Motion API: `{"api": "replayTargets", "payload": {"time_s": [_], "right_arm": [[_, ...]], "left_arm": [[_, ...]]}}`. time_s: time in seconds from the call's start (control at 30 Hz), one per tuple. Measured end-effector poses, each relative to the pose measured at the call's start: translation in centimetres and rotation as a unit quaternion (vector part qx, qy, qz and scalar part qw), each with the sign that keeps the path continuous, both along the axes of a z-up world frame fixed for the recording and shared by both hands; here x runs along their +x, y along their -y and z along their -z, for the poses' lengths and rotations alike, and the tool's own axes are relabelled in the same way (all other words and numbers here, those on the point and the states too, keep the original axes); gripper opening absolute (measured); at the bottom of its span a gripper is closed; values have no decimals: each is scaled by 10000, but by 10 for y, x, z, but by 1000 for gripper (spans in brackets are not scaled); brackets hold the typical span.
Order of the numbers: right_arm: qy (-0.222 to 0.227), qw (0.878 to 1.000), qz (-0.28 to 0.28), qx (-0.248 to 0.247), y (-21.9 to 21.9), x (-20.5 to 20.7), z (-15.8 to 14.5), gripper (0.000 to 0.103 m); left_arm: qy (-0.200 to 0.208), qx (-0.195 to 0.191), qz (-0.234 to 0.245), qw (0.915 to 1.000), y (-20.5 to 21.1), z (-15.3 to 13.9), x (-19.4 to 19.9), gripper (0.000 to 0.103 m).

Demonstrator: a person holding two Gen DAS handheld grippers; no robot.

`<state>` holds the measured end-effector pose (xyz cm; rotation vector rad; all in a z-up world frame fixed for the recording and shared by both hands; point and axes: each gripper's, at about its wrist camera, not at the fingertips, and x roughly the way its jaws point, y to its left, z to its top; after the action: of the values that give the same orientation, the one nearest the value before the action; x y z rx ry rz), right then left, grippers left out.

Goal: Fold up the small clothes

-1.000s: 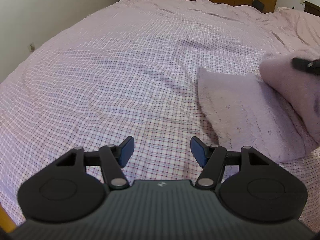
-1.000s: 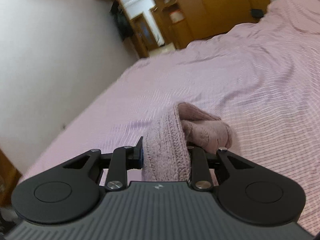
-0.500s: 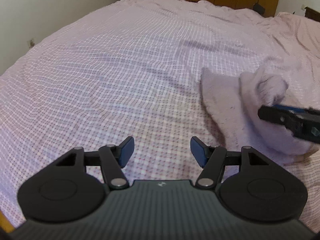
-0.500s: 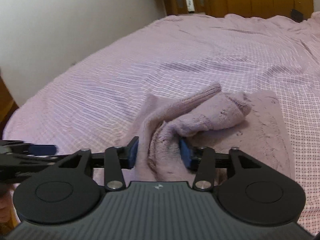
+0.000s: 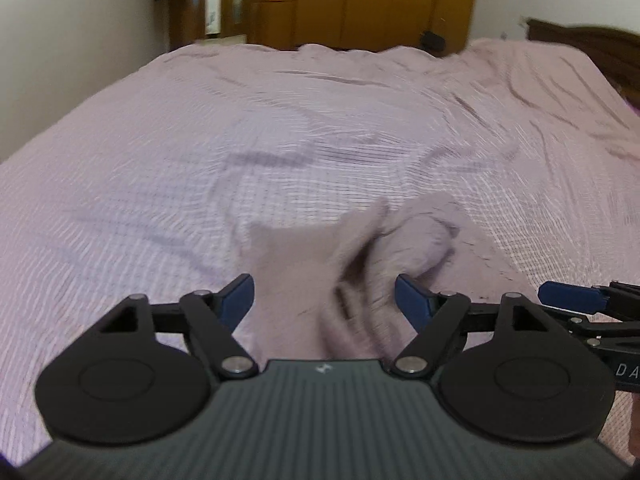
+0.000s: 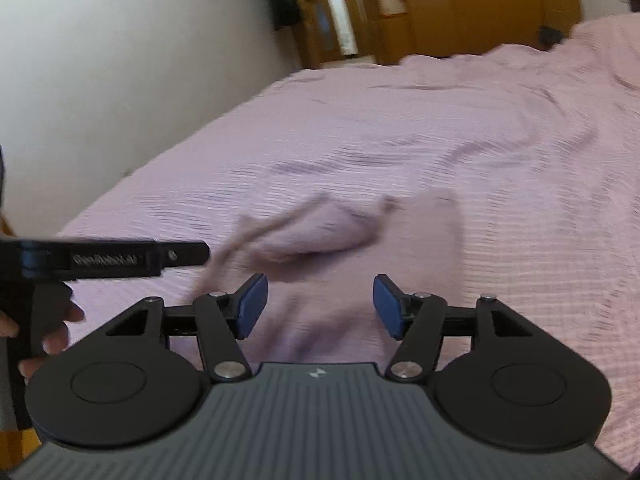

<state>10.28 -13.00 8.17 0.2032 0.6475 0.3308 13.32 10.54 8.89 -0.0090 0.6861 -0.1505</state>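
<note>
A small mauve knit garment (image 5: 360,248) lies bunched on the pink checked bedspread (image 5: 200,152), with one rolled fold lying across its flat part. My left gripper (image 5: 326,298) hovers right over its near edge. Its jaws are opening, and the cloth shows between the blue pads (image 5: 240,296) without being pressed. In the right wrist view the garment (image 6: 320,232) lies just ahead of my right gripper (image 6: 320,306). Those jaws are opening too, with nothing clamped between them. The left gripper (image 6: 120,260) reaches in from the left, held by a hand (image 6: 44,332). Both views are motion-blurred.
The bedspread (image 6: 500,140) stretches far ahead with shallow wrinkles. A white wall (image 6: 120,60) runs along the bed's left side. Wooden wardrobes (image 5: 380,0) and a doorway stand beyond the far end. A dark headboard (image 5: 592,44) shows at the far right.
My right gripper has let go of the knit fold, which now lies across the garment, and has drawn back. My left gripper has swung right, over the garment's near edge, and opened wider.
</note>
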Motion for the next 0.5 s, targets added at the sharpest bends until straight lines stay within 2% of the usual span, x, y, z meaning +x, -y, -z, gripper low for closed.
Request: {"api": "replayTargets", "payload": {"time_s": [0.1, 0.23, 0.3, 0.37, 0.4, 0.43, 0.47, 0.5], "right_arm": [[-117, 9995, 257, 116, 22, 1, 9, 66], [-216, 9977, 595, 224, 43, 4, 24, 67], [-279, 9966, 713, 296, 51, 6, 32, 68], [-316, 9958, 756, 414, 55, 13, 41, 73], [-331, 9953, 770, 488, 58, 15, 44, 75], [-340, 9950, 767, 533, 59, 18, 47, 76], [-361, 9948, 749, 592, 59, 24, 50, 77], [-378, 9945, 729, 654, 59, 26, 53, 77]], "left_arm": [[15, 292, 220, 9993, 19, 8, 12, 79], [62, 813, 251, 9964, 39, 25, 25, 79], [115, 850, 298, 9959, 44, 33, 31, 79], [78, 896, 265, 9956, 44, 41, 36, 77], [104, 806, 225, 9964, 43, 45, 38, 76], [112, 651, 206, 9976, 40, 48, 40, 55], [48, 496, 217, 9985, 38, 50, 42, 26], [-28, 315, 227, 9992, 35, 51, 44, 24]]}}
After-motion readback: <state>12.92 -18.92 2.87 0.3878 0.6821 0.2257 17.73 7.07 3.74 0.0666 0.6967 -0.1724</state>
